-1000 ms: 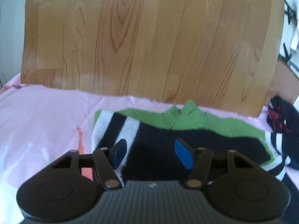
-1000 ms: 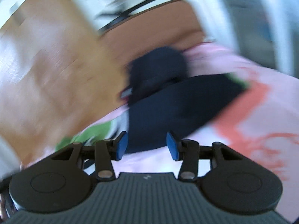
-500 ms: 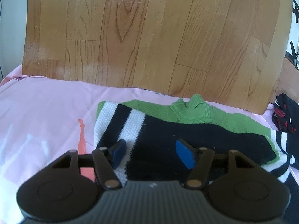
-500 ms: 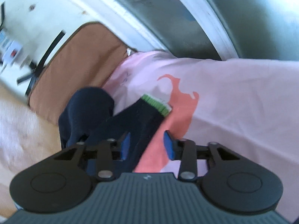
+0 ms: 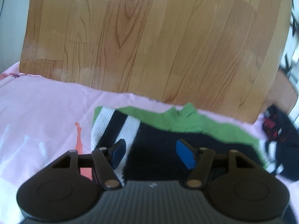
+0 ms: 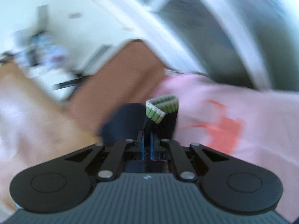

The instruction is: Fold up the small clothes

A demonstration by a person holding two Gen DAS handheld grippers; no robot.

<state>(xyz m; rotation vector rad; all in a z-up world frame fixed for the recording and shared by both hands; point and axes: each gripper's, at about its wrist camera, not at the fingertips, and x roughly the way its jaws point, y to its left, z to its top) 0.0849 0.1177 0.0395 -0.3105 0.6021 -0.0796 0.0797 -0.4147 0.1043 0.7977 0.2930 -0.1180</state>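
In the left wrist view, the left hand-held gripper (image 5: 152, 154) was seen released, its blue pads (image 5: 184, 155) spread well apart and nothing held between them. It was positioned over the near part of a small knitted sweater (image 5: 168, 143), which was laid flat on a pink sheet (image 5: 41, 112). The sweater was shown as mostly black, with white stripes on the sleeve at its left side and green across the shoulders and collar at the far edge. A coral-red print (image 5: 79, 140) was visible on the sheet just left of the sleeve. A wood-grain board (image 5: 149, 37) was stood behind the sheet, and a dark garment with red markings (image 5: 278, 138) was found at the right edge, just beside the sweater. In the right wrist view, which was blurred, the right hand-held gripper (image 6: 147, 143) was seen clenched on a black sleeve with a green and white ribbed cuff (image 6: 161, 108); the cuff was held up beyond the fingertips, above the pink sheet (image 6: 252, 102). A dark blue bundle of cloth (image 6: 123, 121) was seen just left of the sleeve, and a brown panel (image 6: 119, 85) behind it. Whether the bundle belonged to the sweater could not be told.
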